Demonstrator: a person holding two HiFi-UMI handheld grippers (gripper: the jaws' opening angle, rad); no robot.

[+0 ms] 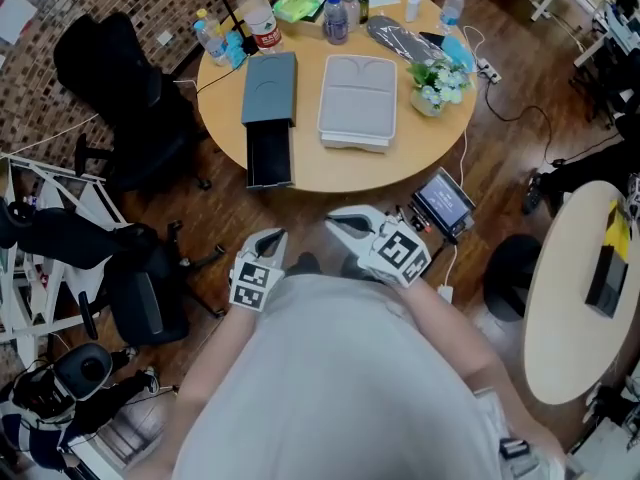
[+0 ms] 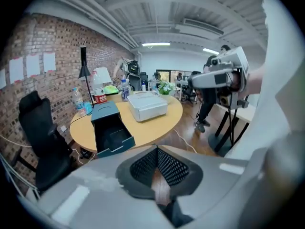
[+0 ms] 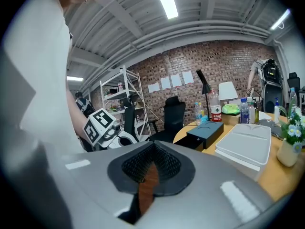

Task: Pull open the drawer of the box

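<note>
Head view: box (image 1: 269, 88) on the table (image 1: 420, 148), drawer (image 1: 270, 156) standing pulled out toward me. Likely light, stiff, smooth-sliding; best taken by its front edge. My left gripper (image 1: 272, 240) and right gripper (image 1: 338, 220) are both closed, empty.

Cropped edges, small print

In the head view, the top edge crops the round tabletop (image 1: 330, 173) at twelve o'clock, and a second table (image 1: 562, 308) runs off-frame at three o'clock. The label on the big bottle (image 1: 258, 16) is too small to read, and the drawer (image 1: 270, 158) interior is too dark.
</note>
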